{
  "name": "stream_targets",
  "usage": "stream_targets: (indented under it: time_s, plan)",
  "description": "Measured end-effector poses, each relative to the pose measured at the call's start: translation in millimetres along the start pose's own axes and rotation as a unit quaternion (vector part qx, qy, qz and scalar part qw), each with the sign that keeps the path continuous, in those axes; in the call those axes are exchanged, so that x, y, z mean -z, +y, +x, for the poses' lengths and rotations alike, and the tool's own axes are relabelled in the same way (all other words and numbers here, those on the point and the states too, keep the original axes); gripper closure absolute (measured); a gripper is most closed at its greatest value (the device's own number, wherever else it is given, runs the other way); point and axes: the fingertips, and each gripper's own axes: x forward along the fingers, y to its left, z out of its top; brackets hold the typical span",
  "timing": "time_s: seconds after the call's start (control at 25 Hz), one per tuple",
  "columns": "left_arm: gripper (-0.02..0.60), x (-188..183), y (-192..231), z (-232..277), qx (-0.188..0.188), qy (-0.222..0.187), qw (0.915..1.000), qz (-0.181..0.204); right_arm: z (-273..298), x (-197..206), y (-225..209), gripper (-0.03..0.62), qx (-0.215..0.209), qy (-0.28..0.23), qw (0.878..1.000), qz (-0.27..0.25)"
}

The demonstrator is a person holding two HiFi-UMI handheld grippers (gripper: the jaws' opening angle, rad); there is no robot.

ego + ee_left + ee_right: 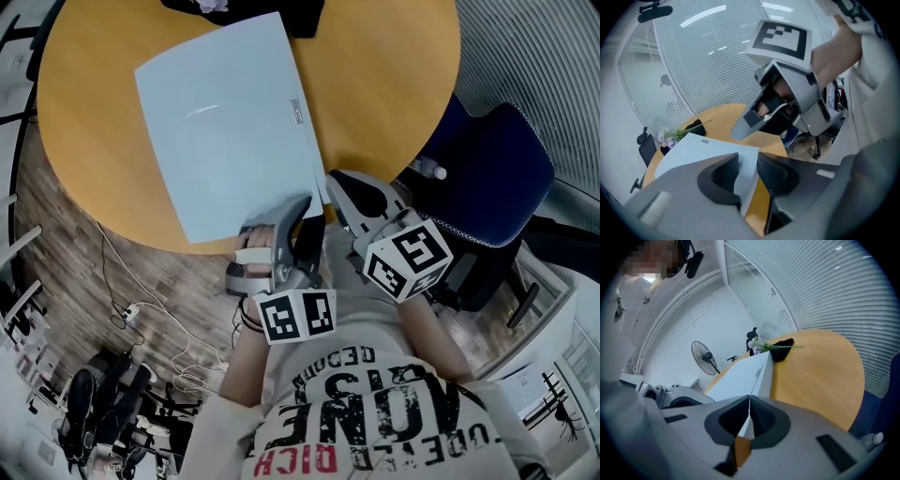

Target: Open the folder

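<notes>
A round wooden table (394, 94) fills the far part. At its far edge lie small flowers (758, 345) beside a black object (783, 344). A blue chair (497, 159) stands at the right, and cables (141, 319) lie on the floor at the near left.

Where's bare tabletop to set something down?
Widest bare patch: the table right of the folder, out to the rim by the blue chair. A narrower strip lies left of the folder. Crowded: the near corner, where left tool and right tool meet it, and the far rim with the black item.
</notes>
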Motion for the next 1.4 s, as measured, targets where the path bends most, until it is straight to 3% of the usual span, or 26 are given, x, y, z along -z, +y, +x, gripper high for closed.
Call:
stream_targets:
  time_s: [0.32,0.88,1.12,1.28,1.4]
  plan:
    - [0.521,-5,4,-7,-0.001,-0.028,0.9972,-0.069,3,3,-1,0.582,-0.016,0.010,1.000,-0.006]
    - [0.545,-8,9,-10,-0.030,-0.036,0.9935,-0.103,7,19,3,0.580,-0.053,0.036,0.998,-0.030]
    - [0.545,-11,13,-15,-0.022,-0.058,0.9897,-0.129,10,18,9,0.582,-0.029,0.045,0.996,-0.078]
    - [0.545,-14,20,-20,-0.009,-0.087,0.9796,-0.181,10,18,7,0.582,-0.021,0.041,0.996,-0.076]
    - [0.545,-16,21,-22,0.000,-0.095,0.9775,-0.188,10,19,5,0.582,-0.011,0.049,0.996,-0.070]
